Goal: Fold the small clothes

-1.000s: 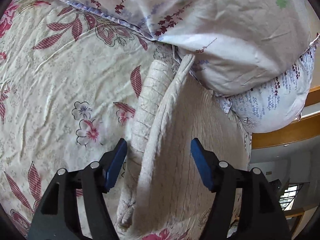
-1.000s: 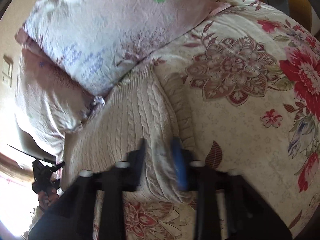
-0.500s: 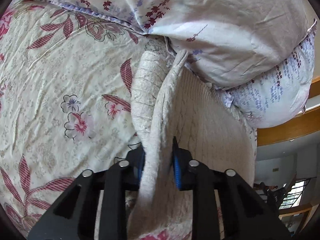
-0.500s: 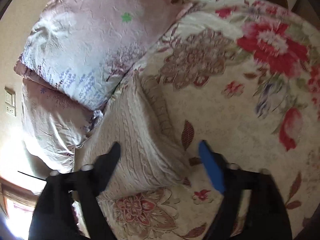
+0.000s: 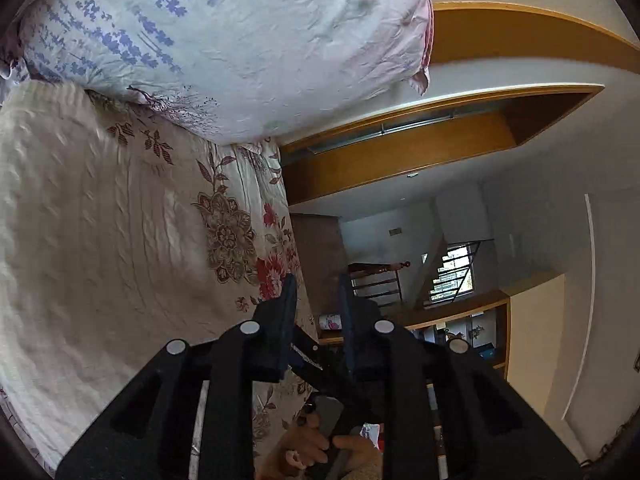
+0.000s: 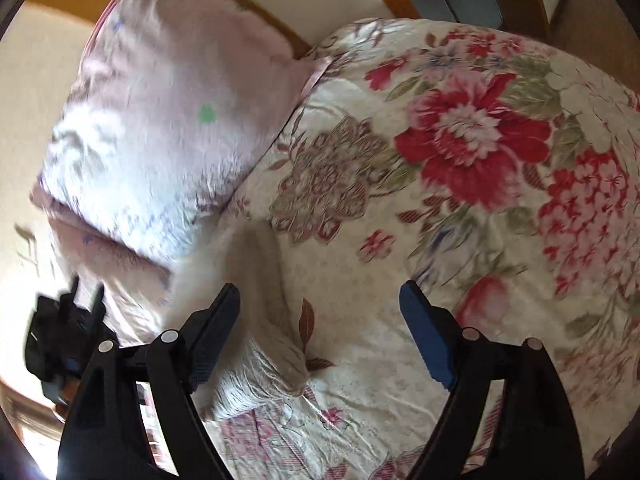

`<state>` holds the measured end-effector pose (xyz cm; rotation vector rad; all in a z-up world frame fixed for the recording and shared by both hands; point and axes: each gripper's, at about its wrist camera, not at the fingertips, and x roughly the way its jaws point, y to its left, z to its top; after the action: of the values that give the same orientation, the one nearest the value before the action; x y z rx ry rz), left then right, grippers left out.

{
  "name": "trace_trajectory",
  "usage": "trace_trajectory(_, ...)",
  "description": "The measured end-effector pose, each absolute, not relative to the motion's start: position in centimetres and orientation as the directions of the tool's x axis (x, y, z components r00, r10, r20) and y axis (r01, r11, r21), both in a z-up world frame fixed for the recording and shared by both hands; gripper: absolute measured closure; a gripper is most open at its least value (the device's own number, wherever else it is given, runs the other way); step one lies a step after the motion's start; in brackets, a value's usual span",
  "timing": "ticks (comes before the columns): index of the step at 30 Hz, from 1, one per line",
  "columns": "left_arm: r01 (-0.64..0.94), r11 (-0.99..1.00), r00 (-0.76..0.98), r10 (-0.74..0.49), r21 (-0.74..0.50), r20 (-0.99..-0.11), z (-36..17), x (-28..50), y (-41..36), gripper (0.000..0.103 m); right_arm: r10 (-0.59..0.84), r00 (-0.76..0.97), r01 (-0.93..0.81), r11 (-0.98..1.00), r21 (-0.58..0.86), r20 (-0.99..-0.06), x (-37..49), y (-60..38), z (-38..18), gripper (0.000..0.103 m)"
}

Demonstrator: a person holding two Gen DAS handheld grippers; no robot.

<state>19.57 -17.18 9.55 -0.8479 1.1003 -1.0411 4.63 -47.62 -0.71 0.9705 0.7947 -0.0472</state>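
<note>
The cream cable-knit sweater now lies flat on the floral-print bed, up by the head edge with its top touching the lavender-sprigged white pillow. Half a second ago the left tool pinched a raised fold of the knit; now nothing sits between its fingers, which stand narrowly apart and point past the bed's side edge toward the room. That suggests the side has been carried over and let go, so one lengthwise fold looks done. The right tool, clamped on the sweater's edge a second ago and already parted half a second ago, is spread wide and hangs over bare bedspread just beside the sweater's folded long edge, gripping nothing. Judging by this, a crosswise fold probably remains.
</note>
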Motion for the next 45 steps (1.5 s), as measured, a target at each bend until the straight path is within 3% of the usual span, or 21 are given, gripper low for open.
trace_trajectory(3,0.253,0.486,0.252,-0.868,-0.837,-0.428,9.1,19.3,-13.8,0.049,0.378,0.724,0.351,0.518,0.780,-0.577,5.1,-49.3,-1.3,0.015)
trace_trajectory(6,0.228,0.680,0.338,-0.727,-0.697,-0.598,7.8,19.1,-10.9,0.045,0.508,0.676,0.331,0.437,0.836,-0.533,7.3,-48.9,-2.6,0.015)
trace_trajectory(8,0.217,0.728,0.337,-0.681,-0.651,-0.650,6.7,18.9,-10.2,0.040,0.587,0.622,0.310,0.423,0.851,-0.518,9.7,-47.5,-3.3,0.012)
trace_trajectory(13,0.211,0.806,0.313,-0.592,-0.553,-0.743,3.6,18.4,-11.0,0.029,0.655,0.473,0.270,0.529,0.805,-0.589,15.5,-42.5,-4.3,0.009)
trace_trajectory(17,0.224,0.841,0.342,-0.541,-0.492,-0.768,1.6,18.7,-12.7,0.015,0.689,0.468,0.224,0.513,0.829,-0.553,16.9,-40.7,-4.0,0.006)
trace_trajectory(19,0.208,0.831,0.324,-0.557,-0.517,-0.765,0.6,19.2,-13.4,0.014,0.679,0.455,0.214,0.545,0.811,-0.576,17.0,-39.5,-4.2,0.013)
trace_trajectory(20,0.201,0.826,0.333,-0.563,-0.526,-0.757,0.3,19.4,-13.3,0.014,0.653,0.465,0.193,0.585,0.788,-0.598,16.8,-38.8,-3.9,0.030)
trace_trajectory(21,0.210,0.808,0.319,-0.588,-0.550,-0.743,0.1,19.6,-13.7,0.028,0.648,0.451,0.190,0.602,0.776,-0.613,16.8,-38.0,-4.0,0.051)
trace_trajectory(22,0.187,0.807,0.311,-0.590,-0.561,-0.745,0.0,19.7,-13.8,0.036,0.656,0.447,0.188,0.596,0.780,-0.609,16.6,-37.8,-4.1,0.058)
trace_trajectory(23,0.174,0.799,0.315,-0.599,-0.576,-0.736,0.3,19.8,-13.5,0.043,0.676,0.465,0.172,0.565,0.807,-0.572,16.2,-37.4,-3.7,0.062)
trace_trajectory(24,0.179,0.781,0.314,-0.621,-0.598,-0.718,0.6,20.0,-12.8,0.058,0.684,0.474,0.154,0.555,0.817,-0.555,16.1,-37.1,-3.0,0.065)
trace_trajectory(25,0.192,0.760,0.311,-0.647,-0.620,-0.697,1.2,19.8,-11.8,0.064,0.695,0.481,0.122,0.551,0.826,-0.534,15.9,-36.6,-2.1,0.065)
trace_trajectory(27,0.237,0.724,0.326,-0.687,-0.648,-0.649,2.9,18.9,-9.8,0.064,0.736,0.474,0.017,0.542,0.840,-0.484,15.2,-34.3,0.5,0.067)
trace_trajectory(30,0.268,0.721,0.400,-0.687,-0.640,-0.607,5.0,17.3,-5.2,0.061,0.766,0.439,-0.073,0.551,0.831,-0.469,14.5,-30.9,1.4,0.066)
trace_trajectory(32,0.237,0.805,0.448,-0.588,-0.544,-0.674,4.8,16.9,-3.6,0.052,0.678,0.418,-0.054,0.682,0.729,-0.604,15.2,-29.0,0.3,0.058)
trace_trajectory(34,0.173,0.901,0.493,-0.428,-0.397,-0.758,4.1,16.4,-2.8,0.051,0.520,0.457,0.039,0.799,0.600,-0.722,15.7,-28.9,-0.2,0.059)
trace_trajectory(35,0.160,0.916,0.504,-0.396,-0.368,-0.768,4.0,15.8,-2.3,0.051,0.521,0.489,0.052,0.783,0.619,-0.700,15.6,-29.4,0.2,0.058)
trace_trajectory(38,0.132,0.942,0.572,-0.327,-0.309,-0.752,4.3,12.9,-0.5,0.037,0.552,0.585,0.044,0.709,0.703,-0.593,14.9,-30.6,1.8,0.058)
trace_trajectory(41,0.116,0.964,0.624,-0.259,-0.240,-0.738,4.7,9.6,0.5,0.026,0.587,0.516,0.024,0.718,0.695,-0.624,16.3,-29.2,1.2,0.058)
trace_trajectory(43,0.121,0.973,0.634,-0.229,-0.198,-0.738,4.7,7.1,1.1,0.017,0.583,0.460,0.009,0.751,0.661,-0.669,17.5,-27.2,0.3,0.089)
trace_trajectory(45,0.134,0.978,0.634,-0.210,-0.162,-0.744,4.0,5.6,0.4,0.011,0.523,0.510,0.005,0.792,0.610,-0.683,17.8,-27.2,0.8,0.094)
